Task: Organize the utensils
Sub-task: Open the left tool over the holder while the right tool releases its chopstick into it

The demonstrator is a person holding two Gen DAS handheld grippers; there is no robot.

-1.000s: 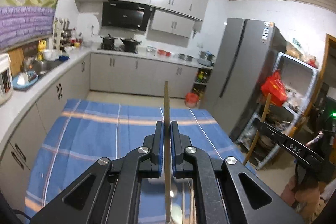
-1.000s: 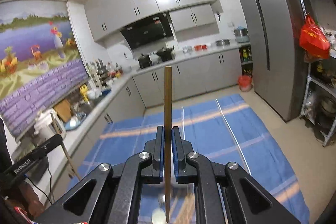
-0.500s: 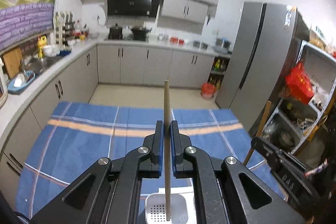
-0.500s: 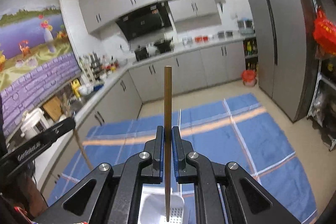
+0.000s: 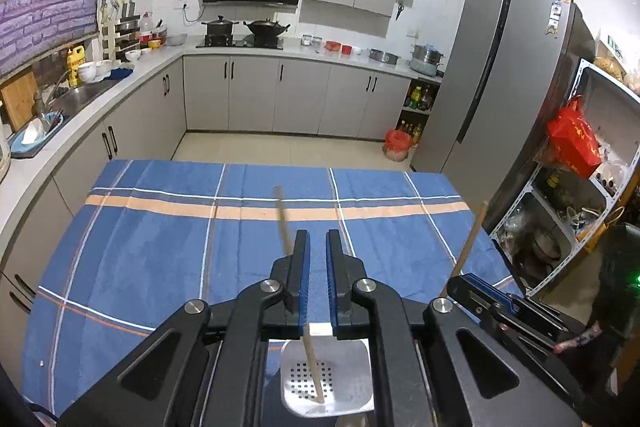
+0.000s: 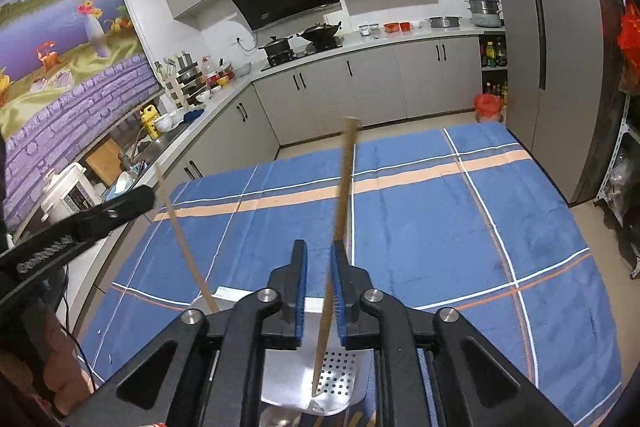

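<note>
**Kitchen table, both chopsticks being dropped into the holder**

Blue plaid cloth (image 5: 160, 247) covers the table; cabinets and fridge sit well beyond the far edge.

- Left gripper (image 5: 318, 281): jaws opening, pads no longer pressed on its chopstick (image 5: 312, 363), which leans free between them, lower tip on the perforated floor of the white holder (image 5: 352, 383).
- Right gripper (image 6: 320, 291): jaws opening too; its chopstick (image 6: 344, 187) tilts against the right pad, tip inside the same holder (image 6: 280, 383).
- Step judged: release. Jaws should be spread fully before any lift, so neither stick is dragged out. A straight pull-back along the fingers is advised.
- Grippers are close side by side; they should be separated outward, not crossed.
- Holder sits near the table's near edge; knocking it is the risk. Open cloth is available ahead and to both sides.
</note>
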